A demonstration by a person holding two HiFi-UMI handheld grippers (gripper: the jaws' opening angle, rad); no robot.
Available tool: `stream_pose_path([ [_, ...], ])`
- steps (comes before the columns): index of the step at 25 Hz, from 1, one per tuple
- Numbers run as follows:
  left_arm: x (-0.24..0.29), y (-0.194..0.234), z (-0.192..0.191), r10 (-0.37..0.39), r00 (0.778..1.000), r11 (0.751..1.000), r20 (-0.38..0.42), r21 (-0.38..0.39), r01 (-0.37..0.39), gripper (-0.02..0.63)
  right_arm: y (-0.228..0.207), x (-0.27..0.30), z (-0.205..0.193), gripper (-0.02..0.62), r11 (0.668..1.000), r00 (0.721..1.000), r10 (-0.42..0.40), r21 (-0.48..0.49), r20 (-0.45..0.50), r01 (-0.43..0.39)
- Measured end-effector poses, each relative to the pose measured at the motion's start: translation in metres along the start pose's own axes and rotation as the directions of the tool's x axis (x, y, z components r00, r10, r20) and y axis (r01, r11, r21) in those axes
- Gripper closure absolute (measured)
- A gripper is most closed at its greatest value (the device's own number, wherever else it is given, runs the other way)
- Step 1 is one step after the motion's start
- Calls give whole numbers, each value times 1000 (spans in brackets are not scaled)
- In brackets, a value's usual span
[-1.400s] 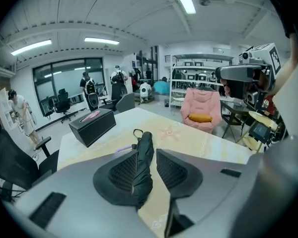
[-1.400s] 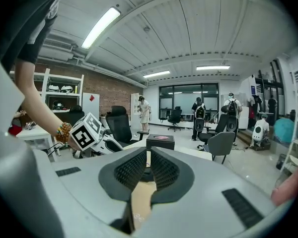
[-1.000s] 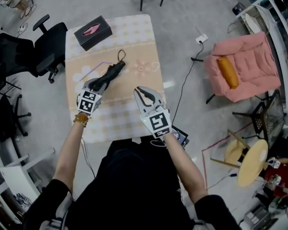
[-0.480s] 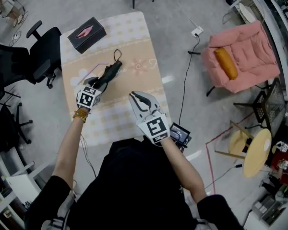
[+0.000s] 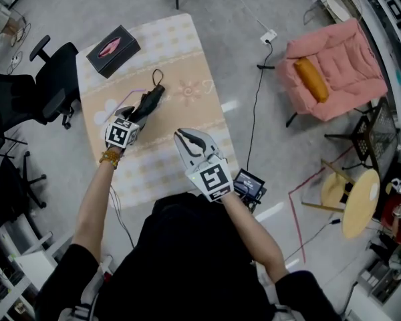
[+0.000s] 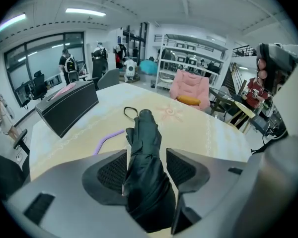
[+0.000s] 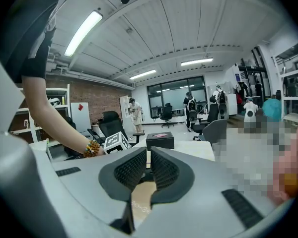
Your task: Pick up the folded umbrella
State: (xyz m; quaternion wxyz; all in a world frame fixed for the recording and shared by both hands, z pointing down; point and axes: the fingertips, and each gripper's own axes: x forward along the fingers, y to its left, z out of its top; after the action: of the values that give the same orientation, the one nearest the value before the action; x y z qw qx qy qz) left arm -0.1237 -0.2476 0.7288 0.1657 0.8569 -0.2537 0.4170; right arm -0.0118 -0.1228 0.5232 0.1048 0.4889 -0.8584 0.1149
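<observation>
Open-plan robotics lab and office in one; not a home.
- Bare grey concrete floor [image 5: 240, 19], with a black cable [image 5: 255, 112] running to a white socket block [image 5: 268, 37].
- Black swivel office chairs [image 5: 57, 79] off the left edge of the cloth-covered worktop [image 5: 187, 52].
- White metal shelving racks [image 6: 188, 58], glass-walled partition [image 7: 174, 95], red brick wall [image 7: 97, 95], long ceiling strip lights [image 7: 82, 33].
- Several people standing [image 7: 191, 108] by the partition.
- Pink armchair [image 5: 341, 72] set among the gear.
- The person's right hand carries a white hand-held gripper [image 5: 187, 139] bearing a square-marker cube.
</observation>
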Motion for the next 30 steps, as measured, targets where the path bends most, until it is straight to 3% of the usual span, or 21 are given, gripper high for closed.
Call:
stream_pose_path([
  [8, 14, 1, 2, -33, 999, 999, -37, 26, 34, 345, 17, 7, -5, 577, 999, 1000, 29, 36, -4, -29],
  [30, 39, 3, -7, -80, 987, 995, -140, 41, 87, 341, 41, 15, -14, 577, 991, 990, 133, 5, -46, -133],
])
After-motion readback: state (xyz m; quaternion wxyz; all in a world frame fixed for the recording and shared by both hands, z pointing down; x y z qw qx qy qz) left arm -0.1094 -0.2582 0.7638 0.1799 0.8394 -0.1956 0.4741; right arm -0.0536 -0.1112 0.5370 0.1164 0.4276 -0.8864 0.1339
